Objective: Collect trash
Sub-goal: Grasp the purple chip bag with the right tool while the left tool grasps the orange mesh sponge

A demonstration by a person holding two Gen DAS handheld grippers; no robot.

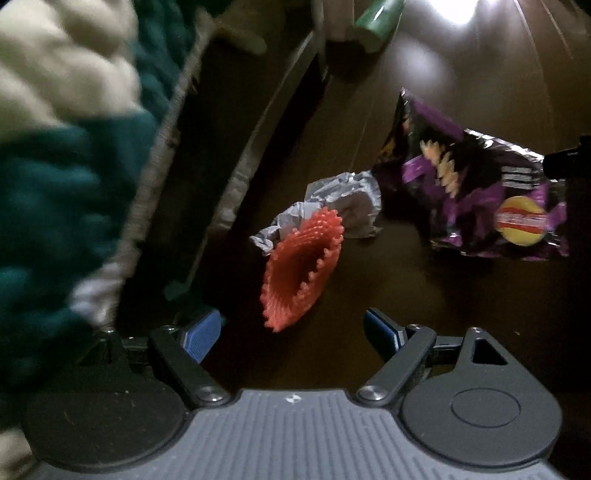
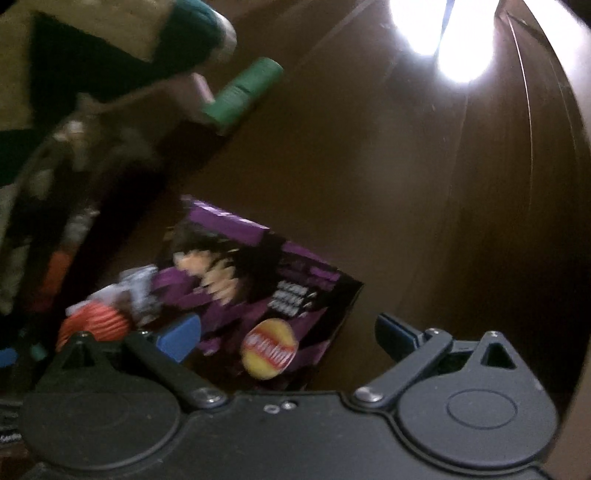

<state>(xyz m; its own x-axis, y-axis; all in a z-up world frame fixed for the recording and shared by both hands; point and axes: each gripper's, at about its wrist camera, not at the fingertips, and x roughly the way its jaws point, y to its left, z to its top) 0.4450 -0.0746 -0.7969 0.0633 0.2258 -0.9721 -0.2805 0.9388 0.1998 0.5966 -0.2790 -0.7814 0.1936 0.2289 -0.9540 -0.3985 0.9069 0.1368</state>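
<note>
Just ahead of open left claw (image 1: 291, 332): orange ribbed cup (image 1: 301, 273), w/ nothing gripped.

Dim room on my feed. Dark brown wooden floor (image 1: 424, 74) of glossy planks, seams running away from me. Bright white glare (image 1: 458, 9) at the top edge, reflected on the boards; in the right view it splits into two patches (image 2: 443, 37). To the left, a chunky knitted blanket (image 1: 55, 129), cream and teal, hangs over a dark furniture edge (image 1: 236, 177). Both views blurred.
</note>
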